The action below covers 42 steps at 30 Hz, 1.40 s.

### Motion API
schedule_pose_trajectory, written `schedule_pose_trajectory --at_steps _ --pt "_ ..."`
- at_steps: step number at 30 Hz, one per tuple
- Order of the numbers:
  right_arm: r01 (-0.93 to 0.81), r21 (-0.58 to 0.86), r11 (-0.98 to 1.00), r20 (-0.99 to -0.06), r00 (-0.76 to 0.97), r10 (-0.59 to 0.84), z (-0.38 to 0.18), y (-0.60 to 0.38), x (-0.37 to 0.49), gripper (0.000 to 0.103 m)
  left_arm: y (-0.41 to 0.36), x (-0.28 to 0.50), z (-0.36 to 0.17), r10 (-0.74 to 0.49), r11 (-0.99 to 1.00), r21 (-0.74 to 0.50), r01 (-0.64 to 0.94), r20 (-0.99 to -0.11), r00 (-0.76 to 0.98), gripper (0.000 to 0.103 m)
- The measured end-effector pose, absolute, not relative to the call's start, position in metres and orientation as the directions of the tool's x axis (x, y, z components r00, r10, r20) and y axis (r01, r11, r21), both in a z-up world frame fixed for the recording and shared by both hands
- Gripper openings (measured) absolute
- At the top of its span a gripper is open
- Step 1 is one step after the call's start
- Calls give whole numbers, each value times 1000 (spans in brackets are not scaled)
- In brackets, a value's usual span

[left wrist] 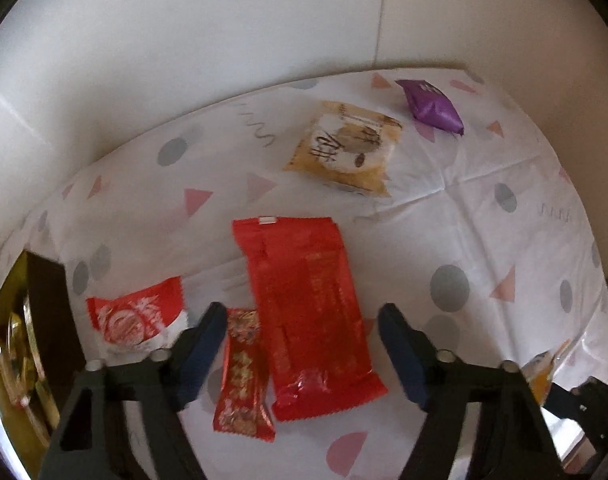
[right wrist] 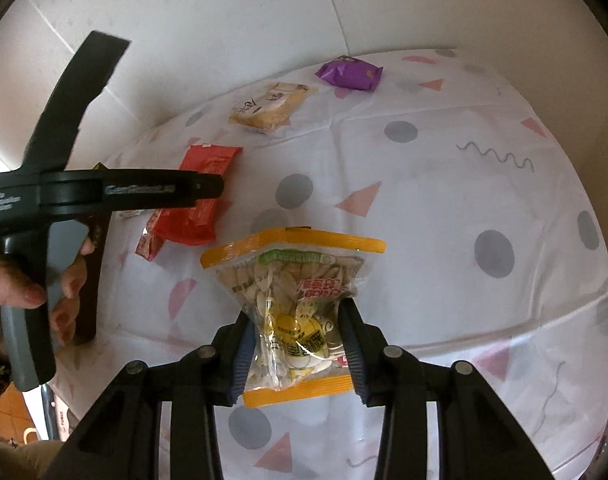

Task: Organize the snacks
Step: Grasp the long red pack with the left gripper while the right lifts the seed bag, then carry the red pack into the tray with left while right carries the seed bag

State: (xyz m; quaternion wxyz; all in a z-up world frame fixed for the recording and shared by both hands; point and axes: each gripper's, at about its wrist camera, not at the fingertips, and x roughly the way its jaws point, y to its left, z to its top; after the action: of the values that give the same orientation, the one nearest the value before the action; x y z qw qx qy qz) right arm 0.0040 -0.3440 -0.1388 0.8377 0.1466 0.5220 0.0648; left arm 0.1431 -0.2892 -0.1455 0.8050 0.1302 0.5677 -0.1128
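The seed packet (right wrist: 293, 312) is light, crinkly, slippery film, pinched mid-body by the right gripper (right wrist: 295, 344) above the surface (right wrist: 444, 200). Beyond it, the left gripper (left wrist: 299, 350) hangs released over the red wrapper (left wrist: 308, 312).

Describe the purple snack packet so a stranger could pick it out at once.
Start at the patterned tablecloth and go to its far edge by the white wall. Beyond the tan pastry packet lies the purple snack packet, apart from it. It is the only purple wrapper; the others are red, tan or yellow-edged.
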Motion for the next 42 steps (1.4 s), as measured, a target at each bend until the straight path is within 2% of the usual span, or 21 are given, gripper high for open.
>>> schedule_pose_trajectory --at_steps 2,4,8,19,33,42 --pt "50 311 949 -856 449 257 -139 -343 3 41 -293 142 -153 -22 929 102 356 -945 327 56" --pt "54 315 948 -855 449 259 -138 -343 2 41 -293 138 -153 -24 920 118 374 -935 354 53" --pt "57 325 944 -850 455 265 -140 -344 1 42 -281 135 -147 -71 936 61 348 -932 355 48" --pt "77 307 949 -850 472 236 -139 -339 -2 42 -241 120 -119 -226 951 -124 283 -902 367 47" --pt "147 324 935 -850 479 219 -138 -339 -3 42 -197 79 -82 -307 942 -212 260 -858 412 47" --pt "186 323 928 -857 474 204 -138 -337 -2 41 -137 59 -71 -312 950 -261 175 -840 443 47"
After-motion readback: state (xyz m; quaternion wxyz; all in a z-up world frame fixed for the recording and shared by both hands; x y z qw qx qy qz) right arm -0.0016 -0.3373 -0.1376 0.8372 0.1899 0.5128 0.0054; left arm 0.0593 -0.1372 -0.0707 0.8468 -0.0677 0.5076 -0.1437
